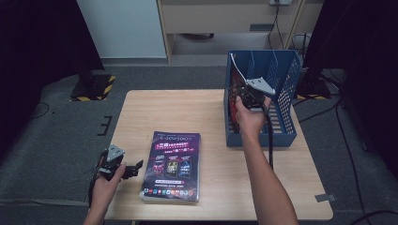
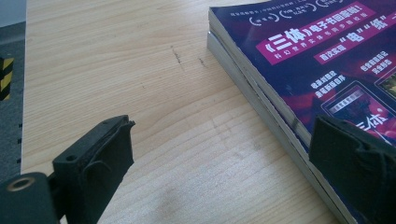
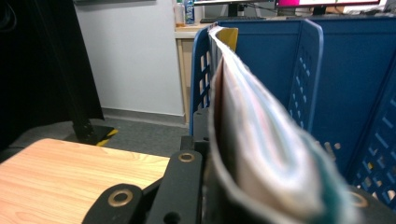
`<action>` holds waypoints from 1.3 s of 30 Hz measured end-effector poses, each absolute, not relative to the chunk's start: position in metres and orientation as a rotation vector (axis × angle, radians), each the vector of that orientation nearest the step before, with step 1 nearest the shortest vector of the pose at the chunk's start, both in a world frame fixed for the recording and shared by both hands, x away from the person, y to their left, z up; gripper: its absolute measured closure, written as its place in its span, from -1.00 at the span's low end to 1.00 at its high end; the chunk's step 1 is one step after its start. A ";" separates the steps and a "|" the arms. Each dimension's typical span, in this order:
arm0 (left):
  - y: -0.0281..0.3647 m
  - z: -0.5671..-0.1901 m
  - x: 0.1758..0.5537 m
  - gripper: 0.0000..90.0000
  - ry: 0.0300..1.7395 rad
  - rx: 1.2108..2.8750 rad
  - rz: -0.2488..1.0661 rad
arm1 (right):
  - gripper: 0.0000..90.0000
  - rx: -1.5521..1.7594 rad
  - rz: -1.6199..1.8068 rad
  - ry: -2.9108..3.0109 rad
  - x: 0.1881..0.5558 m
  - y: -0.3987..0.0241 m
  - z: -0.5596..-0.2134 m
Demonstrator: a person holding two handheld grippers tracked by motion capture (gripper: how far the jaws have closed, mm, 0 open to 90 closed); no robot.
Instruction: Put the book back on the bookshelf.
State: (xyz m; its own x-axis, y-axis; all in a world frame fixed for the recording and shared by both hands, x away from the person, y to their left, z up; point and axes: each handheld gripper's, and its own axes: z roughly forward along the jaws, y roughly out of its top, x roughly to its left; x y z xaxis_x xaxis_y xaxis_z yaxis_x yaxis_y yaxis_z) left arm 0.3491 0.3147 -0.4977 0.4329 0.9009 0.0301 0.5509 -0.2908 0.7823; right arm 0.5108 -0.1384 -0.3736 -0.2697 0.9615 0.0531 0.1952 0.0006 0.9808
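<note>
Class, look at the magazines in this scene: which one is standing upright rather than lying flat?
The magazine clamped in the right gripper, standing on edge inside the blue file rack. The other magazines lie flat, stacked on the table beside the left gripper.

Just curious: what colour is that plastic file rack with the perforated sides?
Blue: the perforated plastic file rack shows best in the high view.

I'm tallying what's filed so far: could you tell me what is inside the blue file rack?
The blue file rack holds one magazine in its leftmost slot, clamped by the right tool. The hand covers the slot floor.
</note>
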 end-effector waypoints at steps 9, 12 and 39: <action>0.315 -0.498 0.349 -0.88 1.222 1.972 0.625 | 0.93 1.239 1.307 1.504 0.515 -0.136 -0.366; 0.315 -0.498 0.349 -0.88 1.222 1.970 0.625 | 0.93 1.240 1.298 1.490 0.517 -0.135 -0.364; 0.315 -0.498 0.349 -0.88 1.219 1.970 0.625 | 0.93 1.226 1.287 1.489 0.521 -0.124 -0.379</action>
